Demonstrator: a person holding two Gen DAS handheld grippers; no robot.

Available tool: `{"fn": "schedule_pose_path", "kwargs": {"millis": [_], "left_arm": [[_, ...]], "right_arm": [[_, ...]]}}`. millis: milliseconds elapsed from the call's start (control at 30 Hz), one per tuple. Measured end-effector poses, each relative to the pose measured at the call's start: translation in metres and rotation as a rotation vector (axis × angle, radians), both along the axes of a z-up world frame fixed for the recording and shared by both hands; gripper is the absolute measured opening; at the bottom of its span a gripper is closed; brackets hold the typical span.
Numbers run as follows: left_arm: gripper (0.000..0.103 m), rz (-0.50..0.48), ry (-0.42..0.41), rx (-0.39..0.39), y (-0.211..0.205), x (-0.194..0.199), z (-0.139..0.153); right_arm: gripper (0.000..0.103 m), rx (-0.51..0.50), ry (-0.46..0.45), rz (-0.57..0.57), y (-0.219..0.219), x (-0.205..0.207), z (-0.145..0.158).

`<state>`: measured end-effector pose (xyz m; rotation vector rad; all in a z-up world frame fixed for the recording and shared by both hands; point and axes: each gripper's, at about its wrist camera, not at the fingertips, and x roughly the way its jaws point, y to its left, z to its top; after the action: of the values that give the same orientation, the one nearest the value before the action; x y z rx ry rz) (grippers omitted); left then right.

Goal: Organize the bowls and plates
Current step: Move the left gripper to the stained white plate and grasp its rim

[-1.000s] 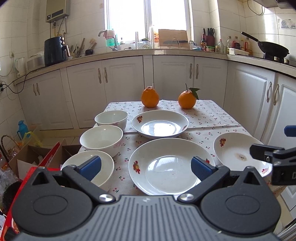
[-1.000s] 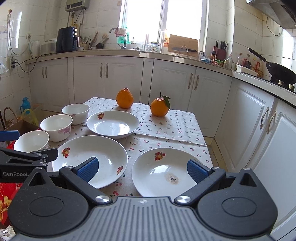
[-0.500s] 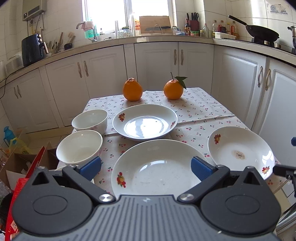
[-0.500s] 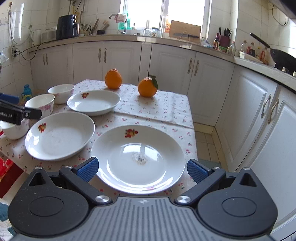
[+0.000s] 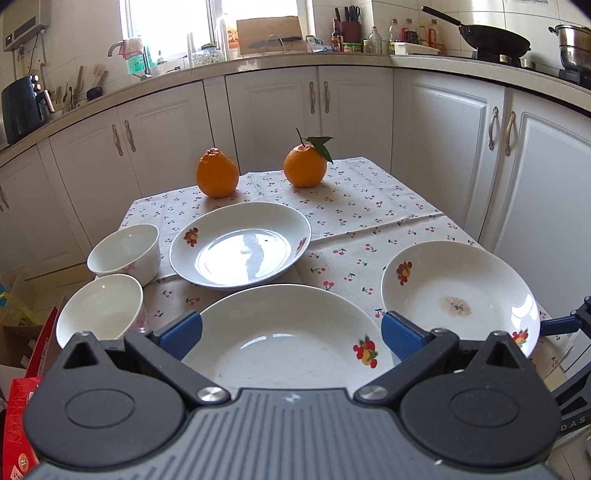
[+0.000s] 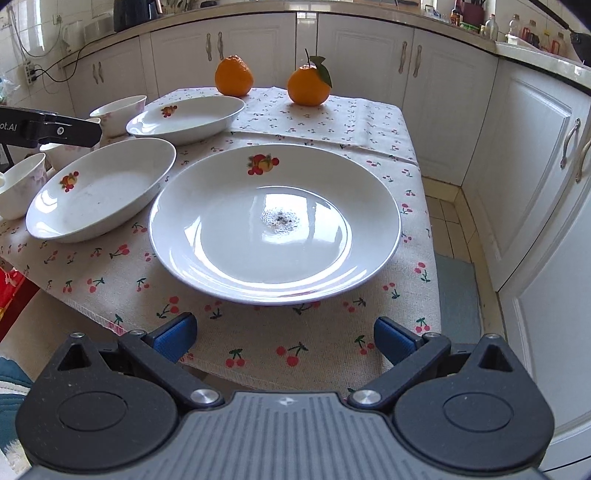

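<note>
Facing stained plate (image 6: 275, 221); right gripper (image 6: 282, 334) agape

Both open claws have closed in, it seems: right claw (image 6: 282, 334) near the stained plate (image 6: 275, 225), left claw (image 5: 291, 332) over the middle plate (image 5: 288, 339).

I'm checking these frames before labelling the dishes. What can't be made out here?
- Nearest bowl: the right wrist view's left edge cuts it; missing from the left wrist view.
- Middle bowl: the left gripper's finger covers most of it in the right wrist view.
- Near rim of the front plate: hidden behind the left gripper body, left wrist view.
- Bottle labels on the counter: too small.
</note>
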<state>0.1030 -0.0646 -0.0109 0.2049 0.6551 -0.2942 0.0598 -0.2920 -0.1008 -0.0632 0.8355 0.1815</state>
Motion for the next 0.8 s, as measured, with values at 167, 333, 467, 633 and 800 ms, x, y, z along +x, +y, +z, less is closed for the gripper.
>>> {"fn": "schedule_pose_path", "kwargs": {"millis": [167,333,467,633,800], "left_arm": [[0.102,-0.011,0.021,0.011,-0.008,0.007,-0.006],[0.102,-0.041,0.04,-0.002,-0.016,0.012,-0.008],[0.102,-0.067,0.047,0.004,-0.025,0.014,-0.01],[0.102,-0.101,0.046,0.01,-0.036,0.017,-0.009],[0.102,-0.136,0.07,0.01,-0.044,0.024,-0.011]], "right_arm": [[0.103,-0.002,-0.004,0.022,0.0,0.012,-0.002],[0.103,0.001,-0.019,0.056,-0.001,0.014,-0.003],[0.103,0.001,-0.014,0.045,-0.004,0.017,-0.003],[0.103,-0.001,-0.035,0.042,-0.004,0.015,-0.004],[0.103,0.011,-0.078,0.052,-0.009,0.009,-0.007]]}}
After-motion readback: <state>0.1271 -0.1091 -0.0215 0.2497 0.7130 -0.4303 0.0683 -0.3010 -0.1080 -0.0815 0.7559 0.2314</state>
